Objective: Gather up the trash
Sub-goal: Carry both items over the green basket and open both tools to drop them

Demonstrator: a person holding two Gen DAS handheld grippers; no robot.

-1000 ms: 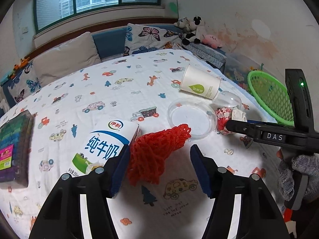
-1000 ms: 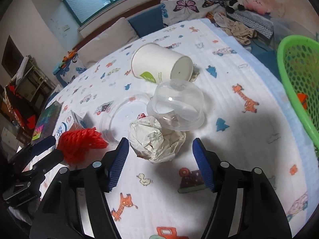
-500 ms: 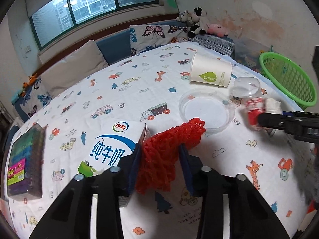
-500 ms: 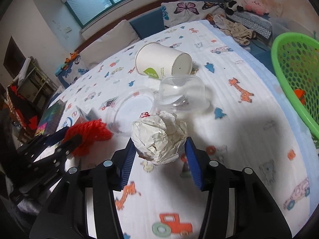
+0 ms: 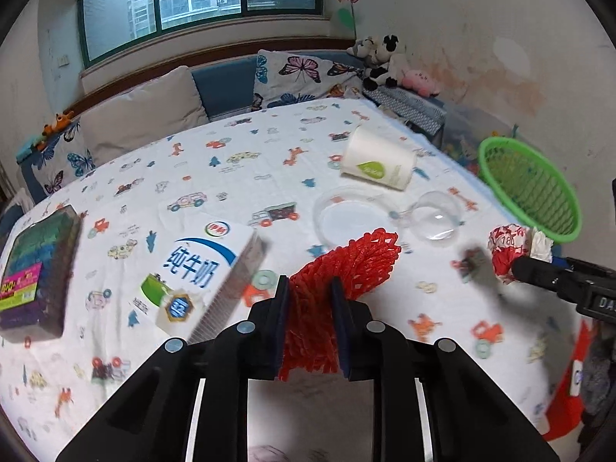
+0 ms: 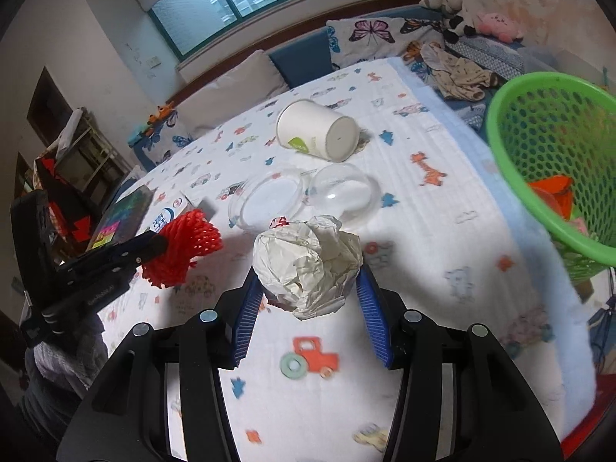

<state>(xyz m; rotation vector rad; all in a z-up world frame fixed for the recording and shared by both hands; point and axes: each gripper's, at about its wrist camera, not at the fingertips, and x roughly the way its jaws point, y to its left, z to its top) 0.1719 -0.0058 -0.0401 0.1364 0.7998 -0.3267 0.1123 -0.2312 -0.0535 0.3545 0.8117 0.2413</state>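
Red foam netting (image 5: 338, 269) sits pinched in my left gripper (image 5: 310, 308), jaws closing on it, tilted down over the cartoon-print sheet (image 5: 238, 154). Left of it lies a milk carton (image 5: 204, 269) printed 纯牛奶. My right gripper (image 6: 308, 296) points down likewise, blue pads clamped on a crumpled paper wad (image 6: 308, 265), lifted off the sheet. Its body reads "DA". The green basket (image 6: 500, 146) stands right.

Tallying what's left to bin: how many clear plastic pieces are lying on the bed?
2. A flat round lid sits beside the tipped paper cup; a dome-shaped cover lies just right of it, toward the green basket. Nothing seems hidden.
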